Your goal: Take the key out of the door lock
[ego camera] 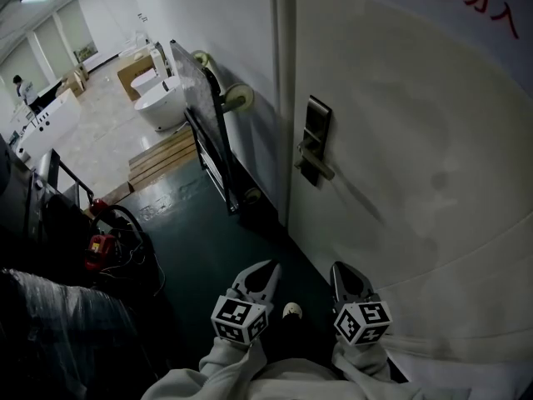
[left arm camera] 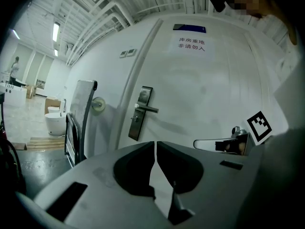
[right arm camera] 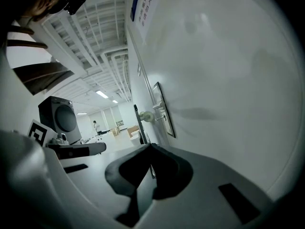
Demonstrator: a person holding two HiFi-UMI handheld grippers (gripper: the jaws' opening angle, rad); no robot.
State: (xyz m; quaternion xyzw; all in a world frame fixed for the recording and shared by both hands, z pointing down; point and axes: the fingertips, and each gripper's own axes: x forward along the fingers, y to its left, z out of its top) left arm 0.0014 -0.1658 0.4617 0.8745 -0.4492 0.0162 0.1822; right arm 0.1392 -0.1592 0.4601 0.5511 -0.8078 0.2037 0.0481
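Dark floor (ego camera: 191,223): trolley (ego camera: 218,152) against wall, wooden pallet (ego camera: 162,158) beyond

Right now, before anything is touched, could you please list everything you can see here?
door: one, white, right side
lock plate with lever handle: one, dark metal, door's left edge; key too small to make out
sign: one, printed characters, upper door
trolley: one, grey panel, against the wall left of the door
tub: one, white, background
pallet: one, wooden, floor before the tub
tool: one, red, floor at left
person: one, far background
left gripper: one, pale grey, bottom centre, shut, empty
right gripper: one, pale grey, beside it, shut, empty
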